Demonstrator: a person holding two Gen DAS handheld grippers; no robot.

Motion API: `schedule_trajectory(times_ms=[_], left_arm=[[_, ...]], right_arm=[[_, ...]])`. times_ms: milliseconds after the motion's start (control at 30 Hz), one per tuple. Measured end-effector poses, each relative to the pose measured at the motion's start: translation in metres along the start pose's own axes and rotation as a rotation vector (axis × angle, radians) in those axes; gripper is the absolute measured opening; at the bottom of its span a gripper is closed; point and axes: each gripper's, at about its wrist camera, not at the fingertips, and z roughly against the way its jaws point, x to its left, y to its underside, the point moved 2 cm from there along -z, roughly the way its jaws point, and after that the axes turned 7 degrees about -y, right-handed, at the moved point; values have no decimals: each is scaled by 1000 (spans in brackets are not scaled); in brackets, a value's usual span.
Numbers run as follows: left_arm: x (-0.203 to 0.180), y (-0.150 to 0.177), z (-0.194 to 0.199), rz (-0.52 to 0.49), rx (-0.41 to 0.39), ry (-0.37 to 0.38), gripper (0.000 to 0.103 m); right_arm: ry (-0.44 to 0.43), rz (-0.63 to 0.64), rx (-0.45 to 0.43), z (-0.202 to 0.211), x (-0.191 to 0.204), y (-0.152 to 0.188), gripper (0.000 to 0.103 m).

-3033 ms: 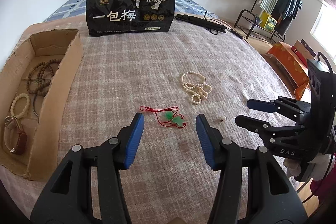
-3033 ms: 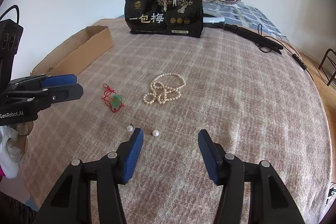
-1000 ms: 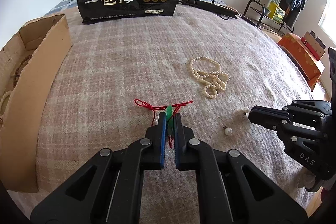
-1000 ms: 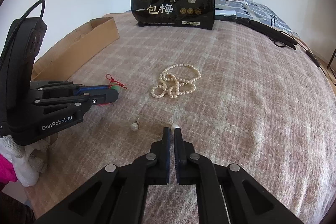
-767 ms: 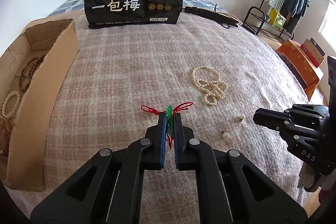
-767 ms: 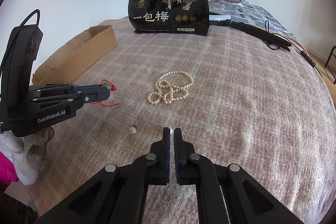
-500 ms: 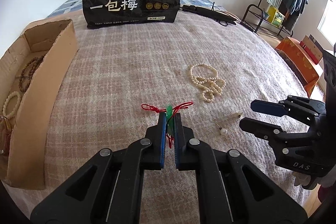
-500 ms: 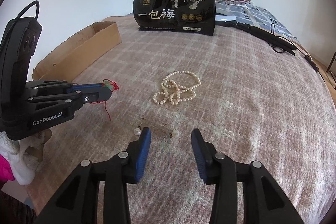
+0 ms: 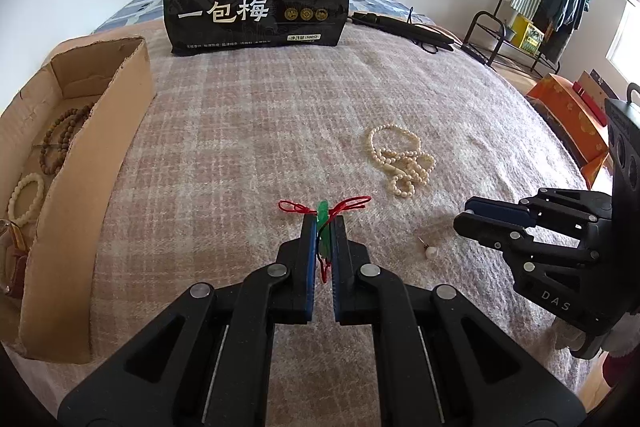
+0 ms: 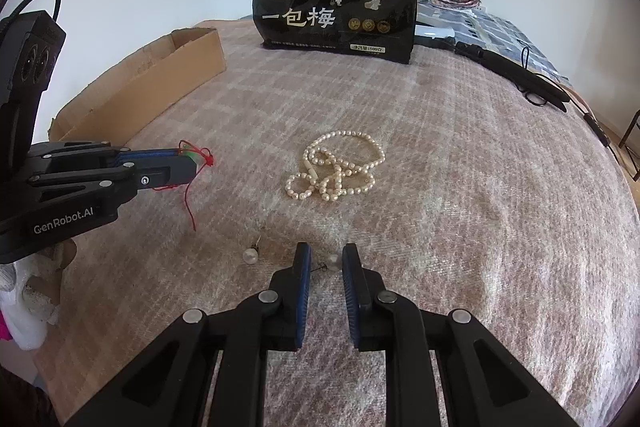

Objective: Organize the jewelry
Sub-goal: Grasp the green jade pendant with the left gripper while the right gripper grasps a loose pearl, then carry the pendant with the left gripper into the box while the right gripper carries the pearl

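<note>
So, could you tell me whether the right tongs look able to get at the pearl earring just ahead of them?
Probably yes: the right tongs are open, the pearl earring lies on the blanket between their tips, and nothing blocks it.

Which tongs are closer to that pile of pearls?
Right. The right tongs sit just short of the pearl necklace; the left tongs, gripping the red-corded pendant, hang farther off to its left.

Green pendant [image 9: 322, 227] on red cord pinched upright between left pads, pearl necklace [image 10: 335, 167] heaped on blanket, two pearl studs [image 10: 251, 255] apart, cardboard box [image 9: 80, 163] holding bead bracelets [image 9: 60, 139]
</note>
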Motion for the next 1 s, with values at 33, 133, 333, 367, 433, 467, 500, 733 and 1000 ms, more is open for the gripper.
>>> schedule_trajectory(times_ms=[33, 133, 333, 367, 433, 467, 500, 733, 1000], left_arm=[[1, -1, 3, 1, -6, 1, 4], [4, -4, 13, 9, -24, 4, 4], [12, -13, 39, 28, -72, 8, 4], [13, -15, 44, 29, -78, 8, 4], [17, -18, 54, 31, -95, 6, 4], [20, -20, 59, 32, -104, 4, 4], [22, -21, 64, 33, -112, 3, 4], [48, -28, 92, 64, -158, -19, 4], [81, -28, 111, 88, -192, -58, 4]], right_arm=[[-2, -5, -5, 3, -1, 0, 14], [-9, -18, -22, 15, -2, -2, 14], [-3, -39, -64, 42, -3, -7, 14], [-2, -44, -71, 47, -3, -9, 14], [1, -47, -86, 55, -2, -13, 14], [3, -46, -93, 59, -2, -15, 14], [5, -44, -101, 63, 0, -17, 14], [-8, -28, -148, 83, 15, -36, 14], [-42, 5, -177, 85, 43, -61, 14]])
